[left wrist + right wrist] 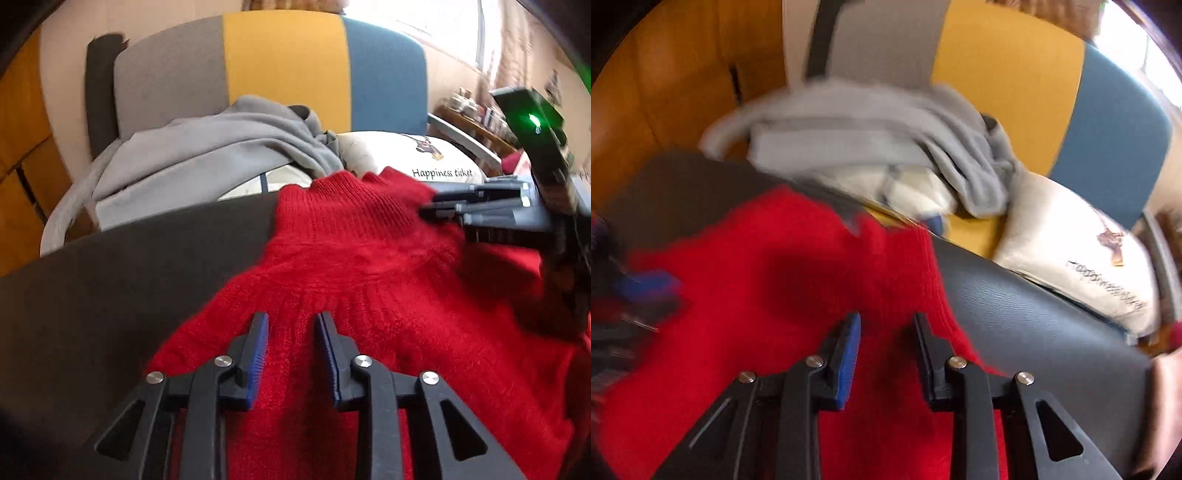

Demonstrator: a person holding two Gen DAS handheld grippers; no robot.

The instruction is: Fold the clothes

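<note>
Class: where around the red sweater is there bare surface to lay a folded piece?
Bare dark leather surface lies left of the red knitted sweater, and more right of it. Beyond, the grey garment and white printed cushion crowd the striped chair.

Bright window glare; right view motion-blurred, fisheye-warped.

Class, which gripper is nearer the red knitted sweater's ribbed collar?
Right. The right gripper reaches the ribbed collar of the red knitted sweater; the left gripper hovers lower, over the chest.

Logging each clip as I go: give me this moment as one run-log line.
stage: red sweater flat on dark surface | left tool: open over sweater | right tool: open near collar | fold: not yet started | right view blurred
</note>
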